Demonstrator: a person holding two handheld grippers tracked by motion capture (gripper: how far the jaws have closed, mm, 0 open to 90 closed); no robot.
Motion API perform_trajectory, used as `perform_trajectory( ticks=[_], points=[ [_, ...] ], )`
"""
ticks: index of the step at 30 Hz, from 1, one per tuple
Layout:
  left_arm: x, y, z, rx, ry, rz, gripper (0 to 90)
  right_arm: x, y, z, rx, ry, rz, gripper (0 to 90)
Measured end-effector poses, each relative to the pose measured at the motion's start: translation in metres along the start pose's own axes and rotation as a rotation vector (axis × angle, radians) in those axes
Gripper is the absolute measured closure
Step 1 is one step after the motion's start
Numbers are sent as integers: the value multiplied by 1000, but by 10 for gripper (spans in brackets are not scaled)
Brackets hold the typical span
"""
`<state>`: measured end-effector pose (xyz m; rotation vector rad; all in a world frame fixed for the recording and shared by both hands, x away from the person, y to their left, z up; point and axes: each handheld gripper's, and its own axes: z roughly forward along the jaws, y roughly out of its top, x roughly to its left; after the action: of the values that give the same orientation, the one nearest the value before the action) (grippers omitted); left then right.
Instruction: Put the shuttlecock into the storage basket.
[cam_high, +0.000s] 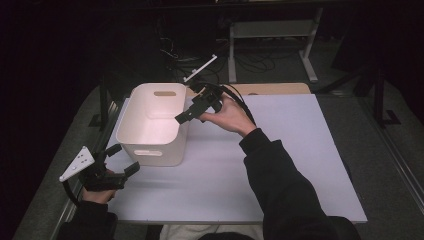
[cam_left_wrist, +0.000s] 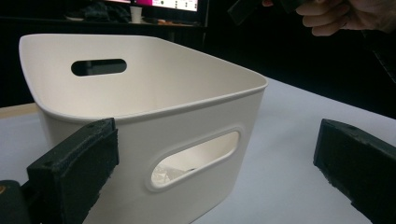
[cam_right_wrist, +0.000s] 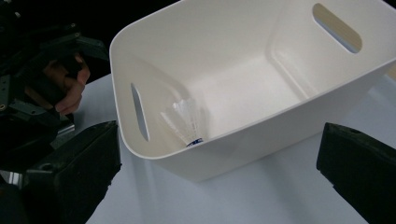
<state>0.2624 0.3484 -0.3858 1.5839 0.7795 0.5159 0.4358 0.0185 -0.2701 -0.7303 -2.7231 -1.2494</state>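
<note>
A white plastic bin (cam_high: 155, 152) with slot handles stands at the left of the white tabletop (cam_high: 290, 165). Inside it a white shuttlecock (cam_right_wrist: 187, 122) leans against the near wall of the bin (cam_right_wrist: 210, 46), its feathers glimpsed through the handle slot (cam_left_wrist: 170, 175). My right gripper (cam_high: 188, 106) hovers open over the bin's right rim, pointing down into it, nothing between its jaws (cam_right_wrist: 219, 140). My left gripper (cam_high: 123, 159) sits low at the bin's front left corner, open and empty, facing the bin wall (cam_left_wrist: 187, 84).
A wooden strip (cam_high: 280, 88) runs behind the tabletop. Beyond it stand a metal frame (cam_high: 270, 30), cables and a white bar (cam_high: 200, 67) on the dark floor. The person's right hand (cam_left_wrist: 345, 16) shows above the bin. A monitor (cam_left_wrist: 159, 3) and cup (cam_left_wrist: 135, 14) sit far back.
</note>
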Motion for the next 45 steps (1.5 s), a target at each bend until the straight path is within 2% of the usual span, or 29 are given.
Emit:
perform_trajectory(
  ticks=[12,13,24,29,30,34,35,45],
  points=[
    [0,0,0,1,-3,-4,0,-10,-14,-19,-41,-14,28,0],
    [0,0,1,1,-5,-5,0,-10,-18,-24,-55,-6,42,0],
    [0,0,2,4,-7,-6,0,-12,-30,-38,-90,-29,35,0],
    [0,0,2,6,-8,-6,0,-15,-41,-43,-107,-49,41,0],
    [0,0,2,7,-7,-4,0,-18,-49,-47,-118,-60,46,0],
    [0,0,2,6,-7,-5,0,-21,-55,-50,-125,-72,53,0],
    [0,0,3,7,-6,-4,0,-25,-61,-54,-130,-84,64,0],
    [0,0,3,9,-5,-3,0,-33,-81,-67,-159,-122,86,0]
  ],
)
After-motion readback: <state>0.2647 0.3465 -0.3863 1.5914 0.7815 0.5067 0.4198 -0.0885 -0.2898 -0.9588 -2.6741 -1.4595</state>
